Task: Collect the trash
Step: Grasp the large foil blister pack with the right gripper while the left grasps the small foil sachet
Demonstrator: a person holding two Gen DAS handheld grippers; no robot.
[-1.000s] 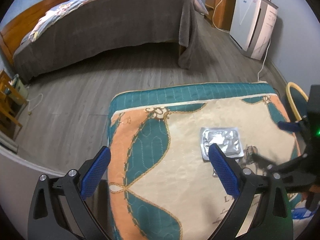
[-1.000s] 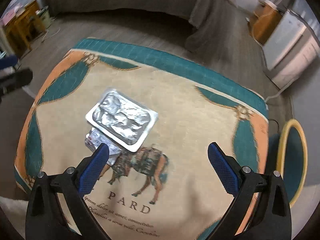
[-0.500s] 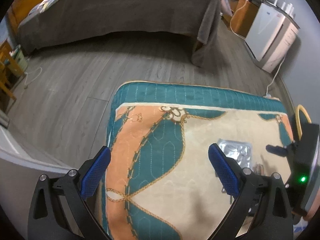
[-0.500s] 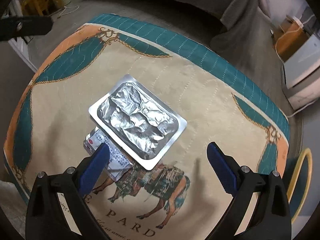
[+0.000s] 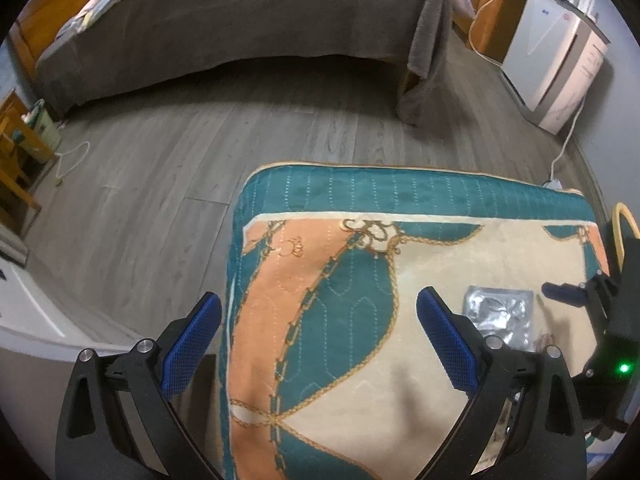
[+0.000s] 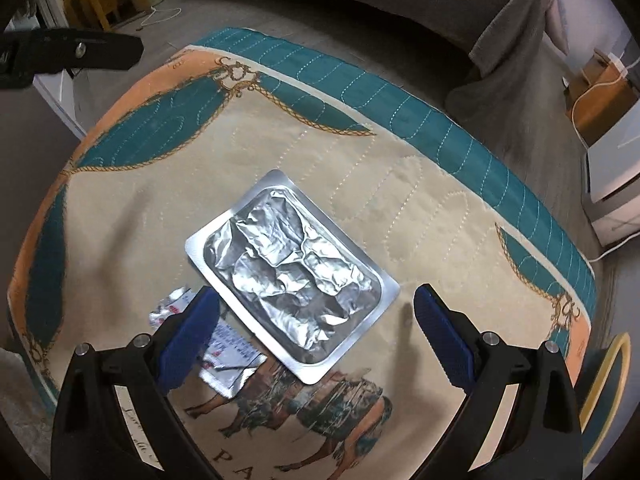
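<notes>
Crumpled silver foil blister tray flat on the quilted teal-and-cream bench, long axis diagonal, just ahead of the right tool. Spread wide, empty. Left tool likewise released, farther off.

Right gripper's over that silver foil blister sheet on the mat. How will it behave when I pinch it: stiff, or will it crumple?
The foil blister sheet looks thin and already crinkled, so it will probably flex and feel light. It lies flat on the soft quilted mat, so catching an edge may be fiddly. Its glossy surface may slip between the right gripper pads.
</notes>
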